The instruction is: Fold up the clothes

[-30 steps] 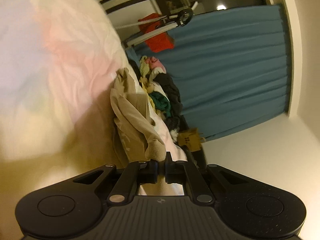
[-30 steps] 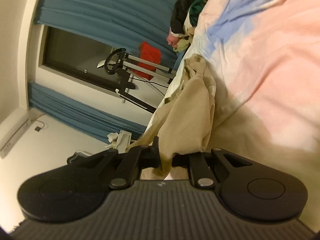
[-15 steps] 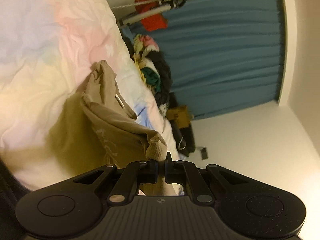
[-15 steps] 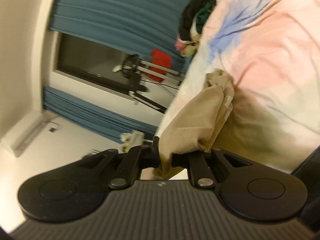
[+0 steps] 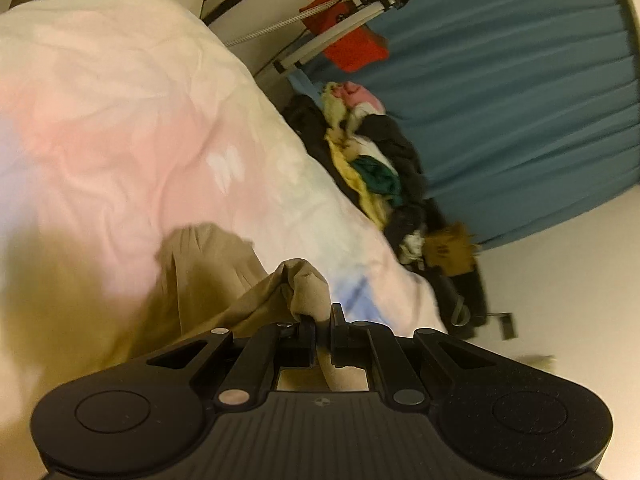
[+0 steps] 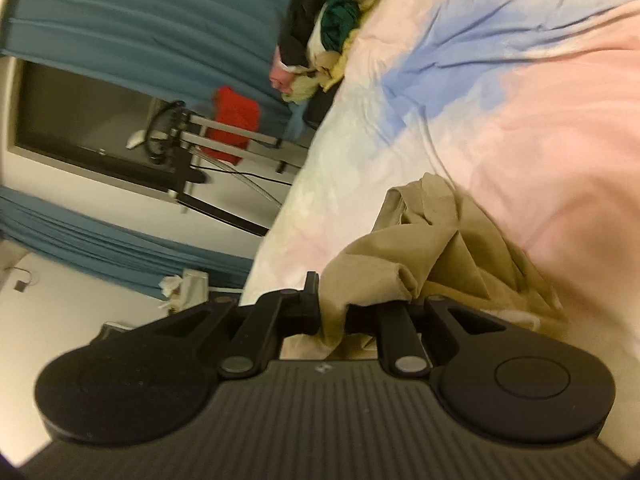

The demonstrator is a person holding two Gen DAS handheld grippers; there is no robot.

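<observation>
A beige garment (image 5: 208, 264) lies bunched on the pastel pink, white and blue bedspread (image 5: 120, 120). My left gripper (image 5: 323, 320) is shut on one pinched edge of it. The same garment shows in the right wrist view (image 6: 440, 248), crumpled in folds, and my right gripper (image 6: 334, 308) is shut on another edge of it. Both views are rolled sideways, and both grippers sit low over the bedspread (image 6: 540, 100). Most of the cloth rests on the bed beyond the fingers.
A pile of mixed clothes (image 5: 372, 160), black, yellow, green and pink, sits at the far end of the bed, also in the right wrist view (image 6: 324, 32). Beyond are blue curtains (image 5: 520, 100), a metal stand with red cloth (image 5: 352, 44) and a dark window (image 6: 80, 120).
Both grippers have come down toward the bed with the beige garment still held. The cloth that hung stretched from the grippers now lies slack and crumpled on the bedspread.
</observation>
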